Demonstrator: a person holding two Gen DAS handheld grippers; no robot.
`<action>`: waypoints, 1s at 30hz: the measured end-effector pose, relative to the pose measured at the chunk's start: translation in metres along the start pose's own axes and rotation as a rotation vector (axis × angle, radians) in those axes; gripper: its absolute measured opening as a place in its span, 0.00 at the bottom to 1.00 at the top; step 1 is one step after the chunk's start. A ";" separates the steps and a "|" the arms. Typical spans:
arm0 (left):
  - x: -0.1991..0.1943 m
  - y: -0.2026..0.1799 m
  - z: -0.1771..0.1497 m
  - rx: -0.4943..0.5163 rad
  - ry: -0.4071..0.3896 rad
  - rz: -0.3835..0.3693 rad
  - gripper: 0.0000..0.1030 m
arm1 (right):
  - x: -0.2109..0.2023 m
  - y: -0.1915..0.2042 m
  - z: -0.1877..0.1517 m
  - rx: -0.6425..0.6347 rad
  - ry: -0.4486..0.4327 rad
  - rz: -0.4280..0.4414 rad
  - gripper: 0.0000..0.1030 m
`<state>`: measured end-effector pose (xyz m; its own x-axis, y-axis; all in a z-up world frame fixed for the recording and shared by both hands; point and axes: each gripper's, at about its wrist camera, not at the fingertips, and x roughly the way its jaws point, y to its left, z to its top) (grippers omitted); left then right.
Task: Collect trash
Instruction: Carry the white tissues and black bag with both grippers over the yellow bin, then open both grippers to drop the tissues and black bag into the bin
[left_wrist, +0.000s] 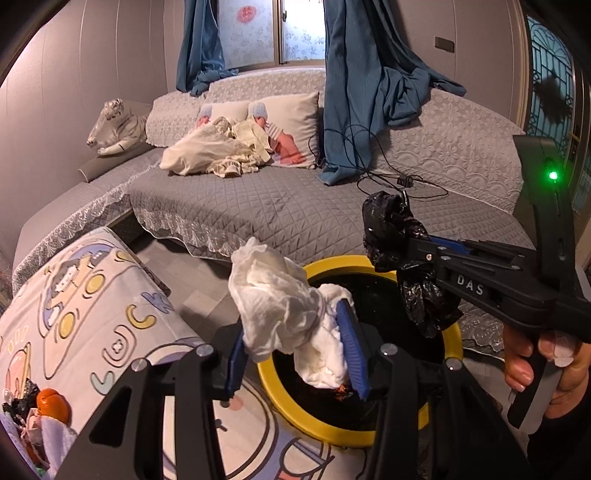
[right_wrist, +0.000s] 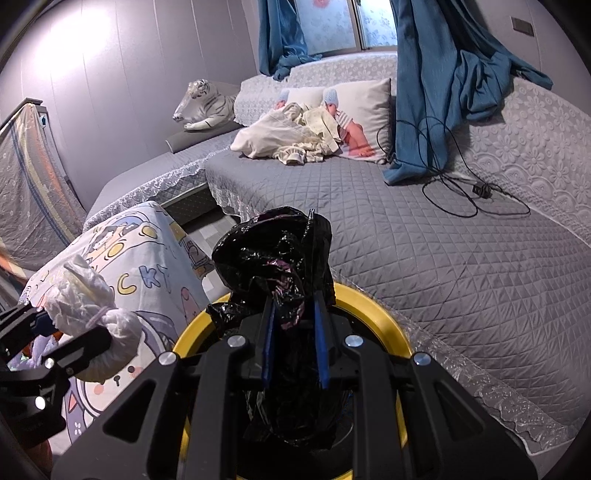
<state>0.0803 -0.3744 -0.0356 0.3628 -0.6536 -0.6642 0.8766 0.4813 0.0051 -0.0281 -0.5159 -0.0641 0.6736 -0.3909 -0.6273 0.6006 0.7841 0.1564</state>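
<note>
My left gripper (left_wrist: 295, 350) is shut on a crumpled white tissue wad (left_wrist: 280, 302), held over the near rim of a yellow-rimmed bin (left_wrist: 291, 406) with a black inside. My right gripper (right_wrist: 293, 328) is shut on a crinkled black plastic bag (right_wrist: 273, 258) above the same bin (right_wrist: 384, 314). In the left wrist view the right gripper (left_wrist: 397, 254) comes in from the right, a hand on its handle, with the black bag (left_wrist: 391, 225) over the bin's far side. The tissue wad (right_wrist: 88, 299) and the left gripper (right_wrist: 66, 332) show at the left of the right wrist view.
A grey quilted sofa (left_wrist: 280, 206) runs behind the bin, with pillows, cream cloths (left_wrist: 218, 151), a black cable (left_wrist: 399, 181) and blue curtains. A low table under a cartoon-print cloth (left_wrist: 85, 302) stands to the left, with an orange peel (left_wrist: 51, 402) and scraps at its near corner.
</note>
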 end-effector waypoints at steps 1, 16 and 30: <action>0.004 -0.003 0.000 0.005 0.005 0.001 0.41 | 0.002 -0.001 0.000 0.006 0.007 -0.001 0.17; 0.051 -0.003 0.000 -0.010 0.116 -0.070 0.41 | 0.016 -0.008 -0.004 0.026 0.067 -0.025 0.18; 0.058 0.016 0.000 -0.119 0.132 -0.119 0.71 | 0.010 -0.023 0.000 0.092 0.068 -0.049 0.45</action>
<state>0.1151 -0.4050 -0.0739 0.2072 -0.6319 -0.7469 0.8647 0.4754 -0.1624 -0.0353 -0.5382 -0.0746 0.6134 -0.3916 -0.6859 0.6711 0.7162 0.1913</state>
